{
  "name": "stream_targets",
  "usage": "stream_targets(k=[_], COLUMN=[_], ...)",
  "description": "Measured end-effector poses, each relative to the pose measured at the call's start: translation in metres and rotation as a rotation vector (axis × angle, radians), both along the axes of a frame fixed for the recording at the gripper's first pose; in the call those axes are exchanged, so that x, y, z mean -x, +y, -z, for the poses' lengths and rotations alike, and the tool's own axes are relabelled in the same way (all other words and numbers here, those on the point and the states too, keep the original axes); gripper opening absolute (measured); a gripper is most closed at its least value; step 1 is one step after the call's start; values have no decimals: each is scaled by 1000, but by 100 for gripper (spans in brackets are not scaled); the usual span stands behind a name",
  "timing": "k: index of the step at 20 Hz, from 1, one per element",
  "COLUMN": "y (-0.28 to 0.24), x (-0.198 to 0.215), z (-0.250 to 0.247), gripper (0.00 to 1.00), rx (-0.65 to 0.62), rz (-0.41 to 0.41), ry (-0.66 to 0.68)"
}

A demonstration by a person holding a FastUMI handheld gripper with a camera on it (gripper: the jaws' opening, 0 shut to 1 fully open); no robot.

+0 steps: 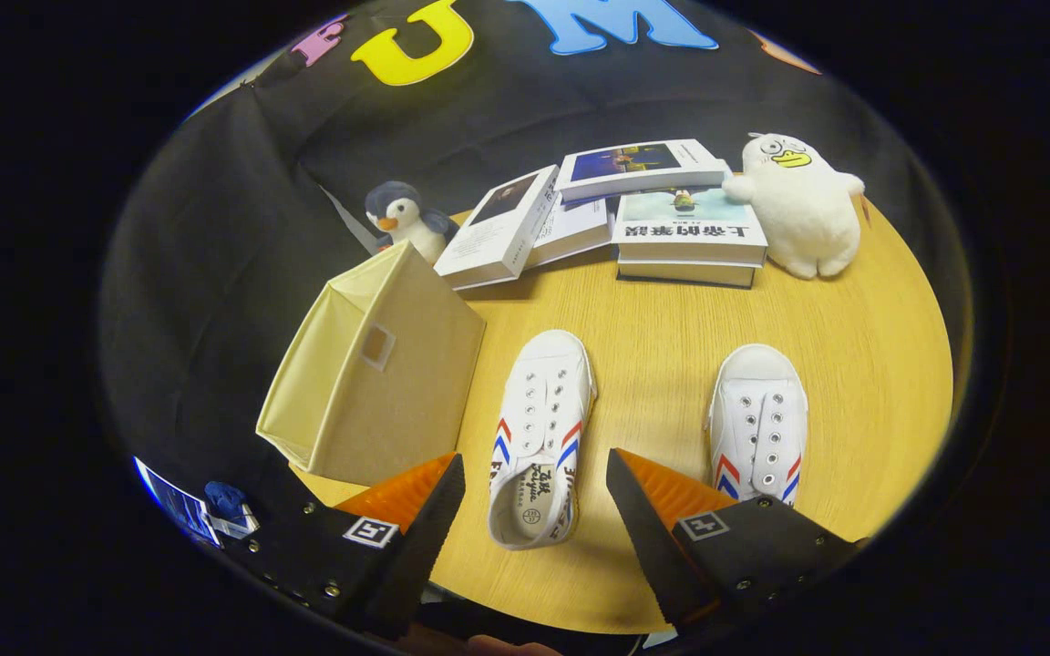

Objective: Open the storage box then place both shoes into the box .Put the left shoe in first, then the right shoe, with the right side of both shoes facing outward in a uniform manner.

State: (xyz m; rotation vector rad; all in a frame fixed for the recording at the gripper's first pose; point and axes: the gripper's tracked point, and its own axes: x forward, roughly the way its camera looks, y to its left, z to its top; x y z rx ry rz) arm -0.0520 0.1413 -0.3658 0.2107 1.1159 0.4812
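Note:
Two white canvas shoes with red and blue stripes lie on the round wooden table (662, 346), toes pointing away from me. The left shoe (543, 428) has its heel between my fingers; neither finger touches it. The right shoe (759, 419) lies just ahead of my right finger (643, 519). A beige fabric storage box (379, 374) stands beside the left shoe, ahead of my left finger (429, 524), with its lid folded shut into a ridge. My gripper (534, 497) is open, hovering above the table.
At the back of the table lie several books (634, 210), some stacked, some leaning. A penguin plush (405, 219) sits behind the box and a white duck plush (803, 205) stands to the right of the books. The table's near edge curves just under my fingers.

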Motion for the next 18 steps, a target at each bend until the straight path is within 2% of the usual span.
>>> stream_targets(k=[7,14,18], y=[-1,3,-1], x=[3,-3,-4], z=[29,52,72], gripper=[95,94,91], rx=[38,75,144], rz=[-6,-40,-79], ry=[53,77,107])
